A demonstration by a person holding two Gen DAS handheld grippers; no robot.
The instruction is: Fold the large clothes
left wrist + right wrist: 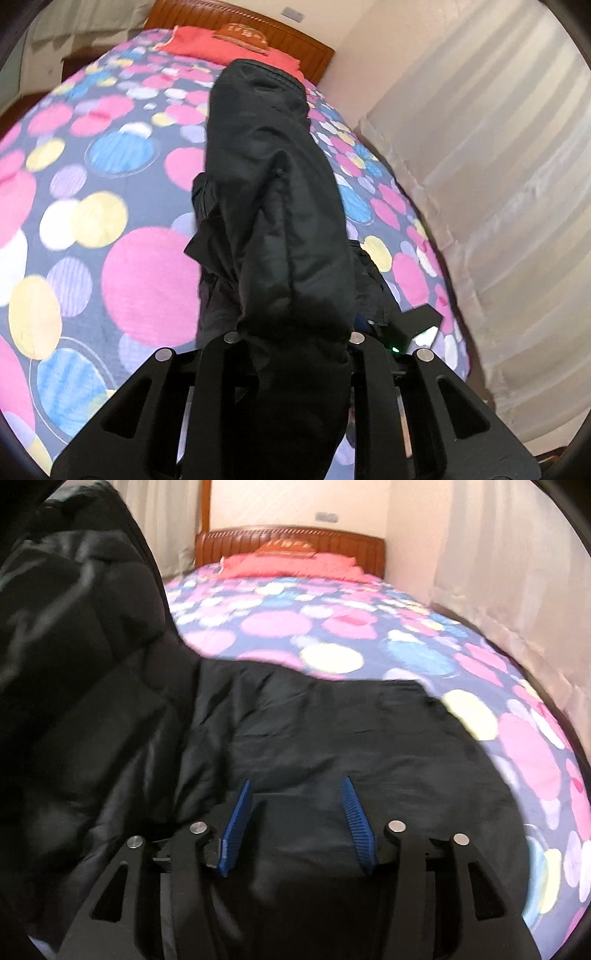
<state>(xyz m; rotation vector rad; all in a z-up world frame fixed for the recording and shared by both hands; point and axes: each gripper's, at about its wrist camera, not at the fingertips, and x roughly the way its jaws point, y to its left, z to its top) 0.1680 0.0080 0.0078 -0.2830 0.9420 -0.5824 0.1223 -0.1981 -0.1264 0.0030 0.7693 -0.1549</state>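
Through your left wrist camera, one black padded jacket (273, 206) rises straight out of your left gripper (295, 343) and runs up the middle of the picture, lifted off the bed (110, 192). The cloth bunches between the two arms of the gripper and hides the fingertips, so the gripper is pinching the jacket. This view alone shows the lifted part as a long hanging fold, with the spotted bedspread visible on both sides of it. One red pillow (229, 44) lies at the far end against one wooden headboard (295, 35), and a pale curtain (480, 166) hangs along the right.

Through your right wrist camera, the same jacket (314, 720) lies spread flat on the bed (406, 646), directly under and ahead of your right gripper (295, 819). Its two blue fingers (238, 819) stand apart with only flat cloth showing in the gap; neither presses on it. Only this view shows the raised mass of the jacket looming at the left edge. The pillow (288, 565) and headboard (288, 541) sit at the far end.
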